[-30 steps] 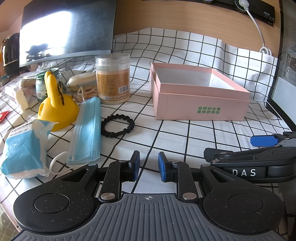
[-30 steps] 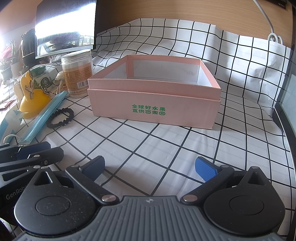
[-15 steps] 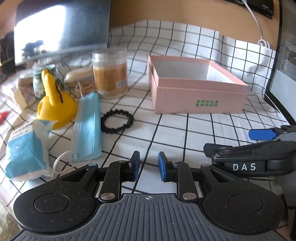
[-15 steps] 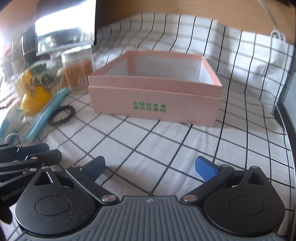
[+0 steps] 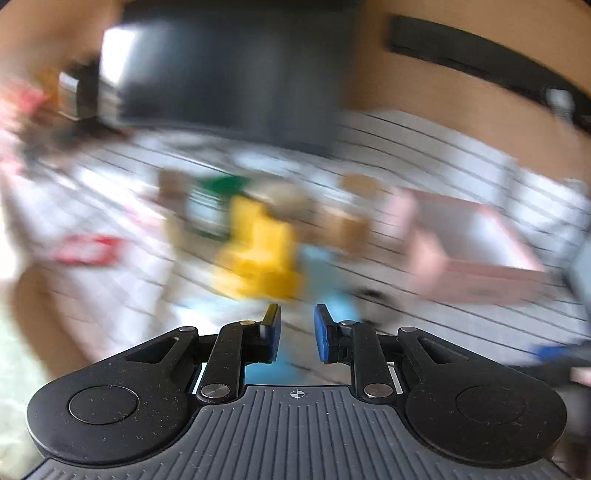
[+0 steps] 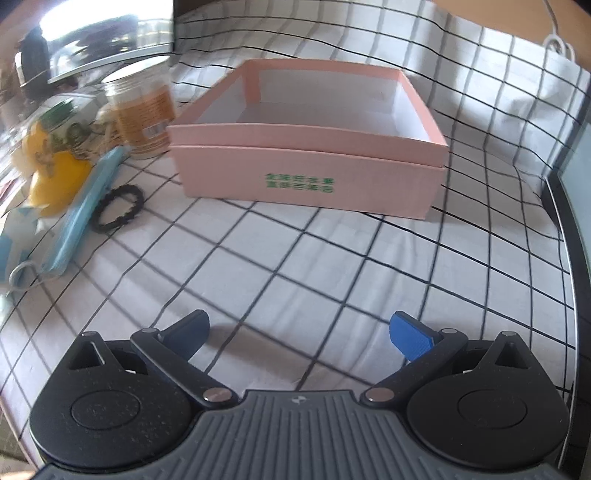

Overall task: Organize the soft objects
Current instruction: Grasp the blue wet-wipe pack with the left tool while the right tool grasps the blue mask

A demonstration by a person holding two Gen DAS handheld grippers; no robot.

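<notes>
Face mask (image 6: 83, 206) lies left of pink box (image 6: 310, 173), long axis running away; left gripper (image 5: 296, 334) narrow, empty, nearer; right gripper (image 6: 299, 332) wide, empty.

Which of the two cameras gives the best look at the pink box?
The right wrist view. There the pink box sits sharp near the middle, open top and white inside plain, with green print on its front. In the left wrist view it is only a smeared pink shape at the right edge, blurred by motion.

A wooden wall (image 6: 498, 14) (sunlit) rises behind the grid-patterned tablecloth (image 6: 295, 266).
</notes>
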